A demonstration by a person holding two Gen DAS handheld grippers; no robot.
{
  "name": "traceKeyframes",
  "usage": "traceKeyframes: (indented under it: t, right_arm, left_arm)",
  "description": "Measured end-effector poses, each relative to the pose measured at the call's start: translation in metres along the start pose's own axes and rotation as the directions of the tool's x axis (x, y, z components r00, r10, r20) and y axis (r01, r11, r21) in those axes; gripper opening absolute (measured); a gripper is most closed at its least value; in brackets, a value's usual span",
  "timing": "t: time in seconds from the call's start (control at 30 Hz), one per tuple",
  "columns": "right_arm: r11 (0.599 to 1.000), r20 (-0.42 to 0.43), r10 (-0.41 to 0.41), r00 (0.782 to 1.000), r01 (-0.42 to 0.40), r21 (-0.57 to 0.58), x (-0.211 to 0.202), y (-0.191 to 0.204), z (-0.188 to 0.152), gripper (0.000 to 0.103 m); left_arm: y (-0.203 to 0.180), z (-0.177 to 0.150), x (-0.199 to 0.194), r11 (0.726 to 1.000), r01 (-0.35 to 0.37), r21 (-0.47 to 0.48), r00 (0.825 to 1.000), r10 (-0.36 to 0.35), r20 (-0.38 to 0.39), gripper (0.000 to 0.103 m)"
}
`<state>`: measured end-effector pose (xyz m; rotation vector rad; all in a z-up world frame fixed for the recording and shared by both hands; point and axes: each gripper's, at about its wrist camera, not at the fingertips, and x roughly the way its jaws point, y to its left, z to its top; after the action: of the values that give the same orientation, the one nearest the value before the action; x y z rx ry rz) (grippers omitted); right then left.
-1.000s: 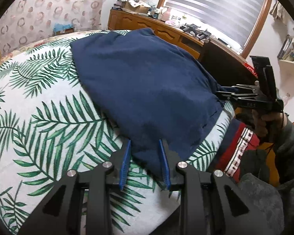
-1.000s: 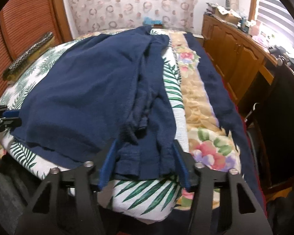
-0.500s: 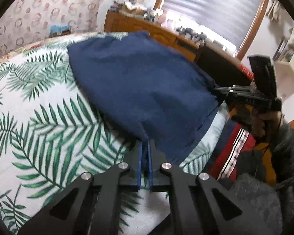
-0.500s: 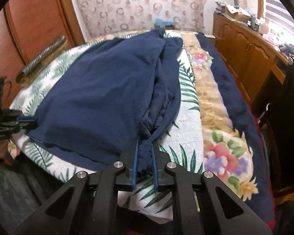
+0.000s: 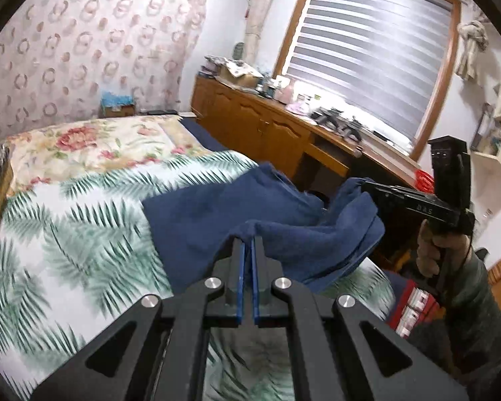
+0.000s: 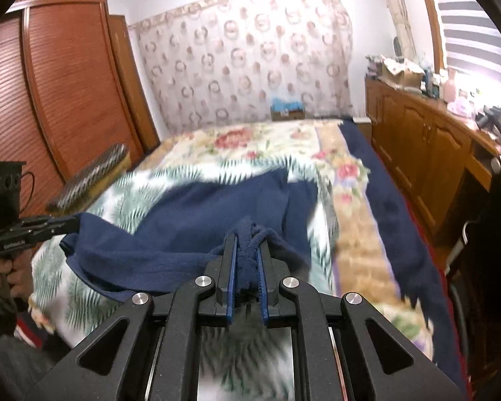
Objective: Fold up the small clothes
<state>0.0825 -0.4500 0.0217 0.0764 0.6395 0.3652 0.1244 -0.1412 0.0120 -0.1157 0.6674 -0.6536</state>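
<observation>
Nearest the left wrist camera, the left gripper (image 5: 247, 244) has its blue-padded jaws pressed almost flat together on a thin edge of the navy garment (image 5: 217, 214), which drapes away from the fingertips. In the right wrist view the right gripper (image 6: 247, 234) is clamped on a thicker, bunched roll of the same navy cloth, the wad filling the narrow gap between its pads. Between the two grips the garment hangs in a sagging fold above the near end of the bed, its lifted edge clear of the palm-leaf bedspread (image 5: 66, 234) while the rest of it lies spread on that cover. Each camera sees the other tool off to the side, a hand (image 5: 434, 250) wrapped round the right gripper's handle and a dark sleeve (image 5: 477, 287) below it. The bedding close to the lens is smeared with blur, so whether the garment's lower hem touches the cover there is hard to say. Farther up the bed lies a floral blanket (image 6: 277, 137) with a navy border running along the side by a wooden cabinet (image 6: 417, 147). A brush-like object (image 6: 93, 173) rests at the opposite edge of the bed, beside a reddish wardrobe (image 6: 60, 83). At the back hangs a ring-patterned curtain (image 6: 243, 56), and striped blinds (image 5: 367, 50) cover the window.
</observation>
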Motion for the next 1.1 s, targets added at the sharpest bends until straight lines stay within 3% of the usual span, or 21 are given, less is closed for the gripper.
traceKeyframes:
  t: [0.17, 0.33, 0.67, 0.83, 0.93, 1.0, 1.1]
  right_arm:
    - [1.0, 0.01, -0.018, 1.0, 0.018, -0.015, 0.049, -0.009, 0.044, 0.008]
    - [1.0, -0.002, -0.017, 1.0, 0.017, -0.011, 0.094, -0.021, 0.067, 0.008]
    - [1.0, -0.062, -0.029, 0.998, 0.028, -0.006, 0.15, -0.038, 0.071, 0.009]
    - [0.998, -0.052, -0.057, 0.997, 0.056, -0.024, 0.149, -0.038, 0.072, 0.012]
    - [0.996, -0.043, -0.075, 0.996, 0.073, -0.048, 0.14, -0.034, 0.073, 0.022]
    - [0.992, -0.032, -0.116, 0.993, 0.114, -0.058, 0.134, -0.032, 0.073, 0.047]
    - [0.989, -0.018, -0.136, 0.991, 0.135, -0.056, 0.122, -0.034, 0.071, 0.053]
  left_arm:
    - [0.036, 0.026, 0.03, 0.999, -0.04, -0.036, 0.999, 0.039, -0.007, 0.0]
    - [0.064, 0.04, 0.059, 0.996, -0.052, -0.075, 0.998, 0.05, -0.029, 0.0]
    - [0.092, 0.047, 0.099, 0.995, -0.03, -0.099, 0.993, 0.018, -0.117, 0.003]
    - [0.089, 0.051, 0.082, 0.998, -0.038, -0.042, 0.995, 0.034, -0.096, 0.017]
    - [0.087, 0.048, 0.07, 0.999, -0.047, -0.005, 0.995, 0.047, -0.093, 0.018]
    - [0.09, 0.045, 0.064, 0.999, -0.05, -0.01, 0.995, 0.049, -0.092, 0.019]
    - [0.095, 0.036, 0.068, 0.998, -0.054, -0.015, 0.991, 0.052, -0.127, 0.019]
